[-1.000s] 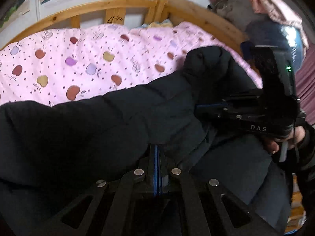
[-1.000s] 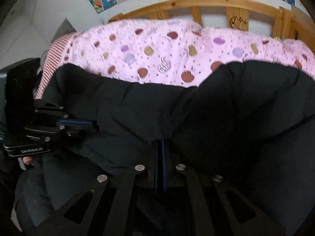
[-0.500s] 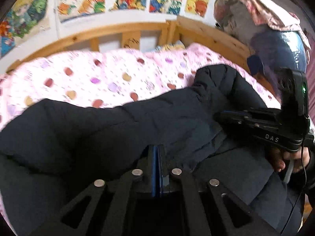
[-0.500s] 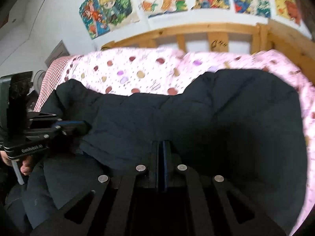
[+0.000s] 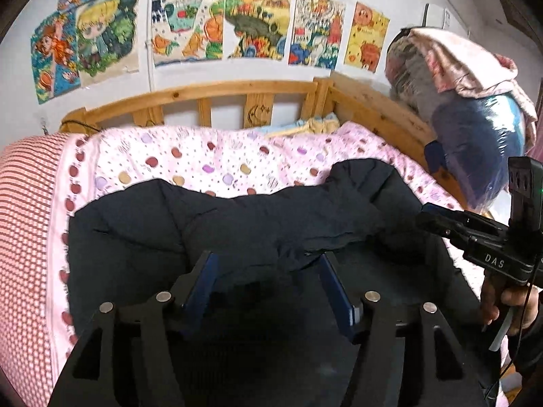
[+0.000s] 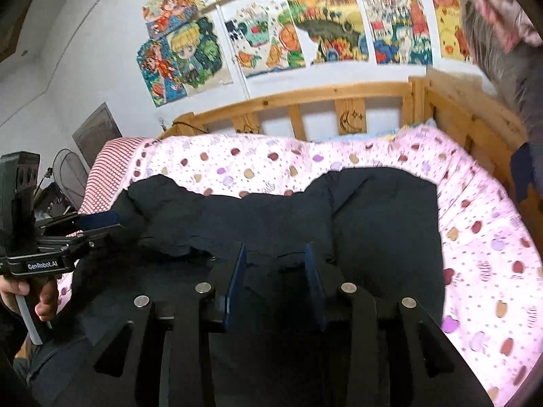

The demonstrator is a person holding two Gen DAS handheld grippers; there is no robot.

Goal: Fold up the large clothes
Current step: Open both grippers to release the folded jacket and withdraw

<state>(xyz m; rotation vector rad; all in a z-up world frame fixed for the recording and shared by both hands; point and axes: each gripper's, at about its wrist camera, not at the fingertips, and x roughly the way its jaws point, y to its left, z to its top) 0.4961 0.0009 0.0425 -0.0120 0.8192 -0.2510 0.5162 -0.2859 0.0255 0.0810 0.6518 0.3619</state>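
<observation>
Across mid-frame, black coat point(image 5: 258, 224) lies folded on pink quilt point(image 5: 210, 159), directly beyond left gripper point(image 5: 266, 264) and right gripper point(image 6: 275, 257), both spread wide, holding nothing.

The big black padded coat point(image 5: 258, 224) lies spread on the pink apple-print quilt point(image 5: 210, 156), right in front of and under the left gripper point(image 5: 266, 264). The right gripper point(image 6: 275, 254) sits off to its right. The quilt runs on behind the coat up to the wooden slatted bed rail point(image 5: 203, 96), with the colourful cartoon posters point(image 5: 244, 23) on the wall above that. A red-checked cloth point(image 5: 27, 203) lies to the left.
</observation>
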